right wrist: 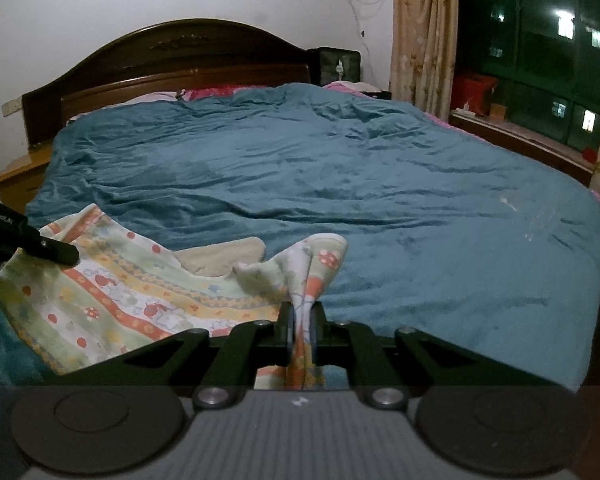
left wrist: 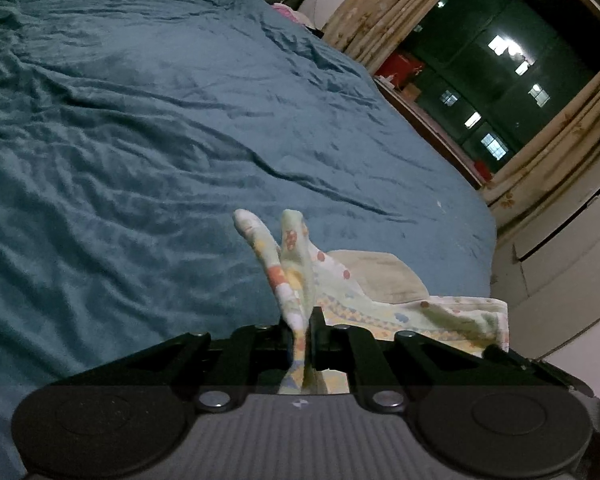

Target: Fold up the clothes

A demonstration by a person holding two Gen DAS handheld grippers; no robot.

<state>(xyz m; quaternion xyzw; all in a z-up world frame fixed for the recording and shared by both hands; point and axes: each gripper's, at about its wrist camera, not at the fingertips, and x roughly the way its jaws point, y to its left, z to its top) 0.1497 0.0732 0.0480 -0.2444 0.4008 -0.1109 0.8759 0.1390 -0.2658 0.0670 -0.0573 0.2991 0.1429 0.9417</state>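
While both claws pinch it, left gripper (left wrist: 302, 332) and right gripper (right wrist: 302, 328) each clamp a bunched edge of the patterned garment (right wrist: 140, 300), which drapes lower left over the teal blanket (right wrist: 340, 184).

right claw (right wrist: 302, 322): clamped on patterned garment (right wrist: 140, 296) | left claw (right wrist: 66, 254): grips garment's far edge | blue bedspread (right wrist: 380, 184)

Teal-covered bed (right wrist: 340, 168), wooden headboard (right wrist: 172, 60), dark window (right wrist: 540, 60).

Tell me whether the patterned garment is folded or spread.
Partly spread: the patterned garment lies open on the blue bedcover, its edges pinched by the left gripper and right gripper.
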